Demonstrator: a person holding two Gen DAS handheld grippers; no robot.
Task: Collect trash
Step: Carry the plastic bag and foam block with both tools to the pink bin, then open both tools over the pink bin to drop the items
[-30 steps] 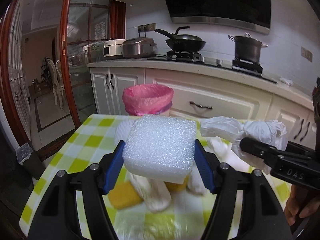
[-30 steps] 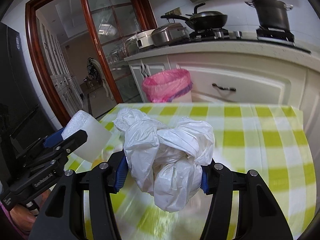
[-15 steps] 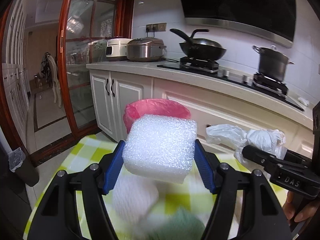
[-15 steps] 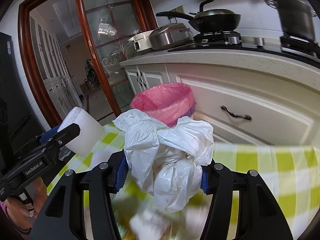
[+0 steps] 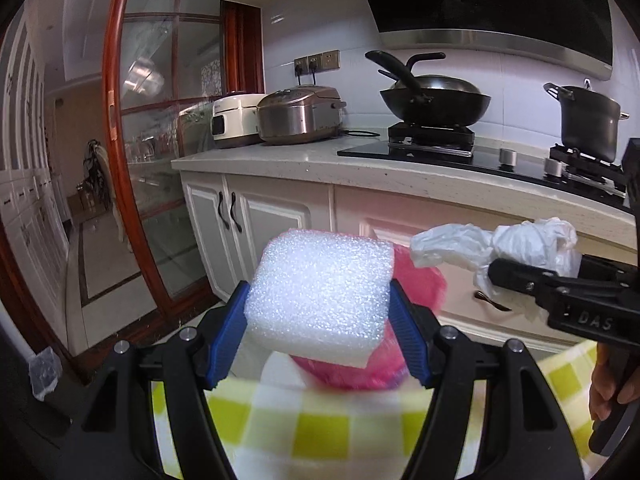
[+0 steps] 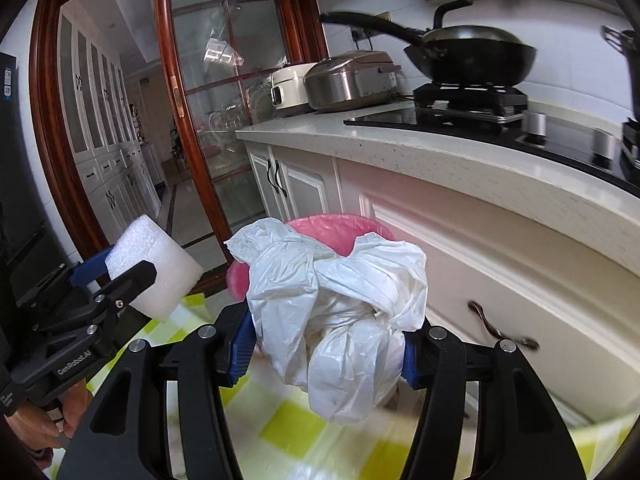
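Left wrist view
Left gripper (image 5: 318,330): I read both blue pads pressed against the sides of a white foam block (image 5: 320,294); firm grip, block held in the air
Trash bin (image 5: 420,284): pink liner visible directly behind and below the foam block (mostly hidden by it), standing in front of the white cabinets (image 5: 256,220)
Right gripper (image 5: 532,280): enters from the right edge, clamped on a crumpled white plastic bag (image 5: 516,246)
Table (image 5: 320,432): green and white checked cloth at the bottom of the frame, blurred

Right wrist view
Right gripper (image 6: 326,348): I read the pads closed against the plastic bag (image 6: 340,312), which bulges above and below them
Trash bin (image 6: 332,228): pink rim just behind the bag, beside the cabinet front
Left gripper (image 6: 120,276): at the left edge, carrying the foam block (image 6: 156,268)
Countertop (image 6: 400,140): wok (image 6: 472,56) on the stove, two rice cookers further back
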